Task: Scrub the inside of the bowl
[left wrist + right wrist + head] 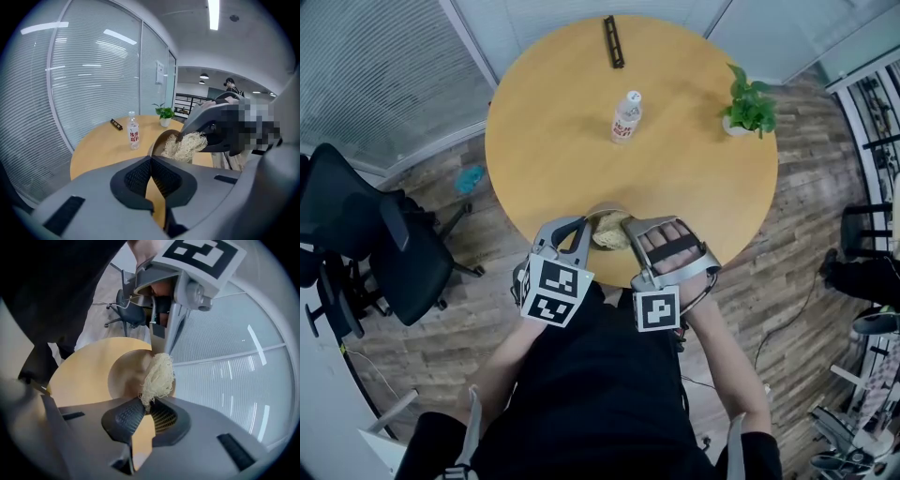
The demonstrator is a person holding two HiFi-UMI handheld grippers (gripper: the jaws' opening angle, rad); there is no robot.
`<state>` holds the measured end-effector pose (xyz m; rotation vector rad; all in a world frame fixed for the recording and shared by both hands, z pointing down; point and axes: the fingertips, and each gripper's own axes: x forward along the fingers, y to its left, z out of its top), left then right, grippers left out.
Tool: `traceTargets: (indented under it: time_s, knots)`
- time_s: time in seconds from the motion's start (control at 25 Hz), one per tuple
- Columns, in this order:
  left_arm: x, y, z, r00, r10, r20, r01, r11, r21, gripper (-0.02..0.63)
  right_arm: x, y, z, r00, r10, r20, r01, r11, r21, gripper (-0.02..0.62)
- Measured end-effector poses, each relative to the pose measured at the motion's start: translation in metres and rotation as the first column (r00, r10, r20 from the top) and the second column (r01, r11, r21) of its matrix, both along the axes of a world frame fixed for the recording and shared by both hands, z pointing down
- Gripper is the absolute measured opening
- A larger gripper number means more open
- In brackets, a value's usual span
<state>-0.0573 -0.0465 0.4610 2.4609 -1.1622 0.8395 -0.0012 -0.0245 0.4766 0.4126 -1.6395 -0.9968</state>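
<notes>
Bottle label [134, 136]: red print, illegible.

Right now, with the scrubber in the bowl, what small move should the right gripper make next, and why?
Probably rub the scrubber round the inner wall of the bowl. The right gripper is shut on the scrubber's fibres, which sit inside the bowl, and the left gripper, shut, stands at the bowl's rim, seemingly steadying it.

A round light-wood table [553, 159] stands on a grey-brown wood-plank floor [441, 347]. To its left sits 1 black wheeled office chair [375, 253], near a glass partition wall with white horizontal blinds [375, 66] at far left. A small green potted plant [748, 108] stands near the table's far right edge. Overhead, 1 long white ceiling strip light [213, 14] glows.
</notes>
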Motion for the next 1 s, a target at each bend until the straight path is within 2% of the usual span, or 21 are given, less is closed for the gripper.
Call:
traceTargets:
  time_s: [0.12,0.28,0.44,0.56,0.64,0.72,0.76,0.88,0.92,0.96,1.0]
  knots:
    - [-0.002,-0.003,-0.008,1.000,-0.016,-0.014,0.017,0.999,0.029,0.012,0.005,0.001,0.010,1.000,0.005,0.004,-0.005,0.999,-0.039,0.037]
    - [-0.004,-0.007,-0.015,0.998,-0.039,-0.048,0.041,0.998,0.044,0.014,0.006,0.010,0.017,0.986,0.115,0.125,-0.089,0.977,-0.196,0.037]
    - [-0.008,-0.006,-0.016,0.992,-0.075,-0.099,0.078,0.997,0.023,0.012,-0.006,0.021,0.020,0.926,0.273,0.261,-0.156,0.906,-0.394,0.037]
    - [-0.007,-0.005,-0.010,0.983,-0.101,-0.155,0.098,0.995,-0.030,0.012,-0.017,0.028,0.024,0.862,0.387,0.329,-0.169,0.829,-0.533,0.037]
    - [-0.006,-0.004,-0.006,0.975,-0.121,-0.186,0.110,0.992,-0.065,0.012,-0.026,0.032,0.025,0.782,0.503,0.367,-0.168,0.738,-0.654,0.037]
    - [-0.008,-0.003,-0.004,0.971,-0.137,-0.195,0.125,0.989,-0.074,0.012,-0.031,0.033,0.025,0.665,0.650,0.367,-0.157,0.602,-0.783,0.037]
    - [-0.010,-0.002,-0.004,0.971,-0.142,-0.191,0.131,0.989,-0.066,0.012,-0.031,0.032,0.026,0.595,0.726,0.345,-0.141,0.517,-0.844,0.037]
    - [-0.013,-0.002,-0.006,0.985,-0.120,-0.127,0.124,0.992,0.020,0.012,-0.030,0.026,0.024,0.367,0.908,0.203,-0.019,0.226,-0.974,0.037]
    - [-0.012,-0.002,-0.008,0.989,-0.108,-0.098,0.114,0.992,0.055,0.012,-0.029,0.023,0.021,0.303,0.940,0.158,0.036,0.154,-0.987,0.037]
    - [-0.010,-0.001,-0.010,0.993,-0.097,-0.075,0.103,0.991,0.080,0.012,-0.027,0.020,0.017,0.251,0.960,0.126,0.083,0.108,-0.991,0.037]
    - [-0.007,0.000,-0.010,0.995,-0.086,-0.058,0.091,0.991,0.097,0.012,-0.024,0.017,0.013,0.216,0.970,0.109,0.116,0.085,-0.990,0.037]
